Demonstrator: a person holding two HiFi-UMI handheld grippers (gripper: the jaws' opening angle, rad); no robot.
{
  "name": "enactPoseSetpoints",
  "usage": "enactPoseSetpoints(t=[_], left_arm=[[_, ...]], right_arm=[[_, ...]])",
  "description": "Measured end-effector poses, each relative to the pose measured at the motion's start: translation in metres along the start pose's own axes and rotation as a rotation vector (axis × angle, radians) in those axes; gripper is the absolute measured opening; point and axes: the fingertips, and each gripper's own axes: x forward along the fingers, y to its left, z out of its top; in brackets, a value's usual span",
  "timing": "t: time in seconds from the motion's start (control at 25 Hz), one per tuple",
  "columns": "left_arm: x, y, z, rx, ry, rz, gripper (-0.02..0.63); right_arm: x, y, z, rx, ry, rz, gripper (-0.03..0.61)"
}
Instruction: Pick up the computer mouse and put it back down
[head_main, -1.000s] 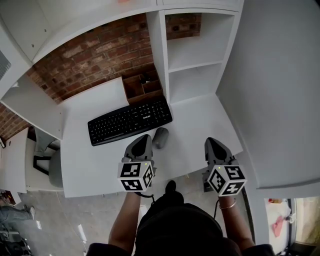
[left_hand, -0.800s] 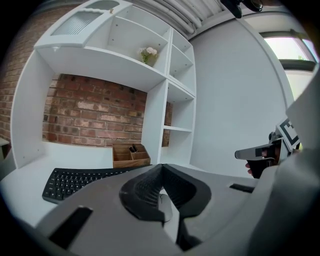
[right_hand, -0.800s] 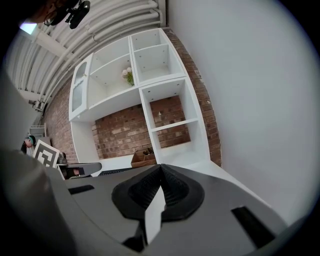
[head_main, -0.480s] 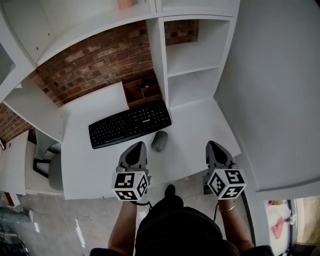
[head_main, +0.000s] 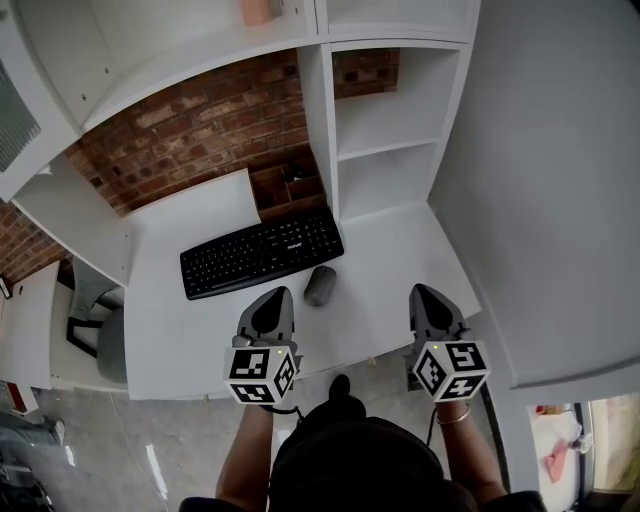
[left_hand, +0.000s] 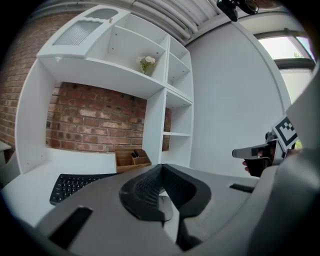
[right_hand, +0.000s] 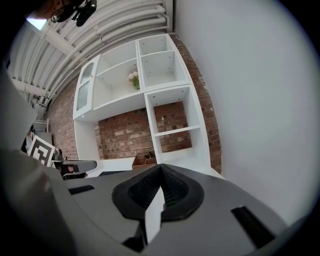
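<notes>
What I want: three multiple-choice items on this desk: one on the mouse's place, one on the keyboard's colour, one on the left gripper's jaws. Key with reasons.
1. The computer mouse lies: A. on the desk, by the keyboard's right end; B. on top of the keyboard; C. held aloft.
2. The keyboard is: A. white; B. black; C. red.
3. The left gripper's jaws are: A. shut on the mouse; B. wide apart; C. shut on nothing.
Key: 1 A, the head view shows it resting there; 2 B, its keys are black; 3 C, its own view shows them together, mouse beyond.
</notes>
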Motion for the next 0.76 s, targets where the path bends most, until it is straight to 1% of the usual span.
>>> enactPoseSetpoints(t=[0.2,0.48,0.76], left_arm=[[0.0002,-0.0011,0.0030,0.008,-0.003,-0.005,0.009],[0.0022,-0.0013,0.0014,0.000,-0.001,-0.006,0.009],[0.0010,0.0032,0.0000,0.006,0.002,0.015,0.009]], right_arm=[[-0.0015,-0.0018,0.0030,0.005,-0.009,-0.008,0.003],[-0.0020,-0.0007,0.0027,0.004,-0.009,-0.007,0.003],[-0.0004,0.0006,-0.0001,0.003,0.000,-0.005,0.003]])
